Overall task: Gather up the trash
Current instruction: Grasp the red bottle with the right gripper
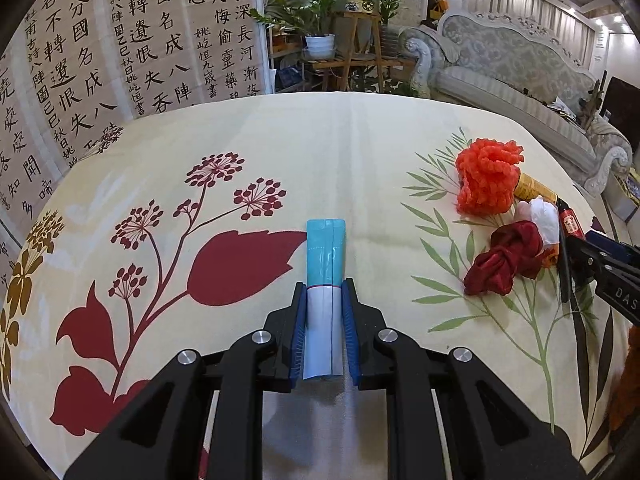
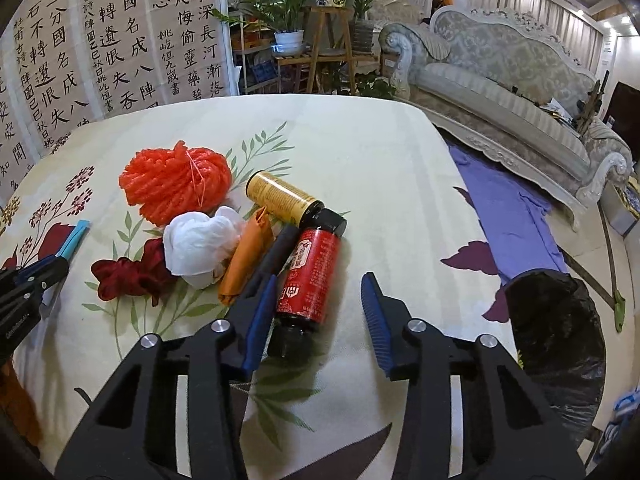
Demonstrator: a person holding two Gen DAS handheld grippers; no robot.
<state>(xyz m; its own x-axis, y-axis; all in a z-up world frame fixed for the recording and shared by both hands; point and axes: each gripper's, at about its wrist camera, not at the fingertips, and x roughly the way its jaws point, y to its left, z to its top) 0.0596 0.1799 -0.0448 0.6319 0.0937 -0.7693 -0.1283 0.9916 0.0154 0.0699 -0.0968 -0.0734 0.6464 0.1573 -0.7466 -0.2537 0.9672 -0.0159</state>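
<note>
Left jaws grip a folded packet; right jaws stand apart over the trash pile.

The left gripper [image 1: 325,308] is clamped on a teal-and-white packet [image 1: 325,264] above the floral-clothed bench [image 1: 360,140]. The right gripper [image 2: 320,320] has its jaws parted, and a red bottle [image 2: 308,276] lies between them beside the left pad. Beyond lie a yellow bottle [image 2: 280,194], white wad [image 2: 200,244], orange wrapper [image 2: 244,264], dark-red cloth [image 2: 128,272] and orange yarn [image 2: 176,180].
</note>
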